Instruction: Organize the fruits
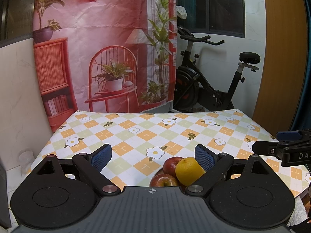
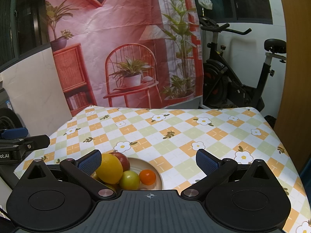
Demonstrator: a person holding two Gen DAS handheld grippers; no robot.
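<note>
A cream plate (image 2: 158,174) near the table's front edge holds the fruits: a large yellow orange (image 2: 109,169), a red apple (image 2: 123,160), a green apple (image 2: 129,180) and a small tangerine (image 2: 147,177). The left wrist view shows the yellow orange (image 1: 187,169) and two red apples (image 1: 171,164) (image 1: 164,180). My left gripper (image 1: 153,156) is open and empty above the plate's left side. My right gripper (image 2: 148,162) is open and empty above the plate's right side. Each gripper shows at the edge of the other's view, the right one (image 1: 279,143) and the left one (image 2: 19,137).
The table (image 2: 175,132) has a checked flower-print cloth. A printed backdrop (image 2: 126,48) hangs behind it. An exercise bike (image 2: 243,73) stands at the back right. A wooden panel (image 2: 295,77) is on the right, a white wall (image 1: 17,89) on the left.
</note>
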